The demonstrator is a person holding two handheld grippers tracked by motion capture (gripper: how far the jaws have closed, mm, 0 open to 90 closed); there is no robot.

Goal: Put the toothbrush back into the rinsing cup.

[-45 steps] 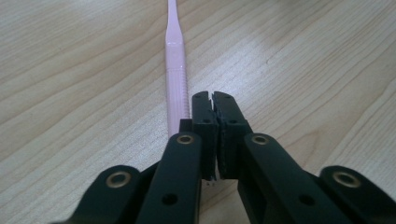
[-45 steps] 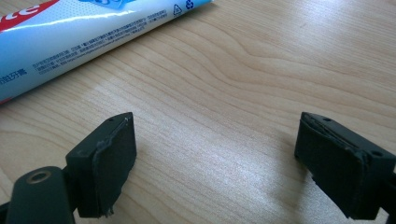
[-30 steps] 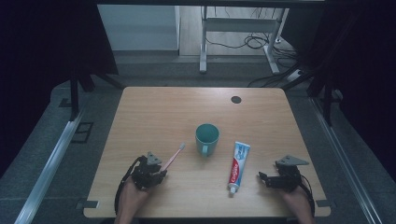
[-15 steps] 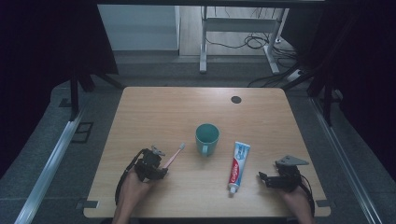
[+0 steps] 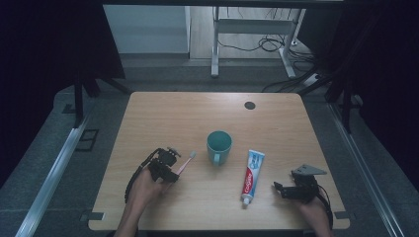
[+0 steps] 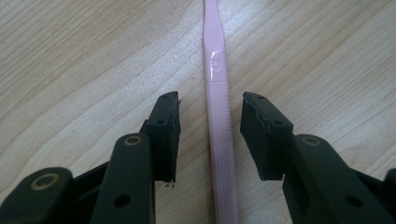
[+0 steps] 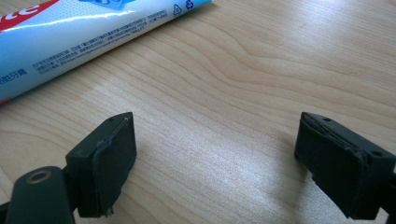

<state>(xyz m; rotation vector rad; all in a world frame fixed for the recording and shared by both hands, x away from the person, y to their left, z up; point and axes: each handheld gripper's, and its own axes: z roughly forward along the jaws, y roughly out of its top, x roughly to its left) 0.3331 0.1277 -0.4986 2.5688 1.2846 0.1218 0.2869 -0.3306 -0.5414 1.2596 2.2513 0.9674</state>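
Observation:
A pink toothbrush lies flat on the wooden table, left of a teal cup. My left gripper straddles its handle. Its jaws have just been opening, and the handle lies between them with a gap on each side and neither pad touching. A white, blue and red toothpaste tube lies right of the cup. My right gripper rests low over the table right of the tube, open with bare wood between its jaws.
A small black round mark sits near the table's far edge. Bare wood stretches behind the cup. Beyond the table stand a metal frame's legs with cables on the floor.
My left gripper has slid forward along the toothbrush, away from the person, and now stands around its handle. The right gripper, cup and tube have not moved.

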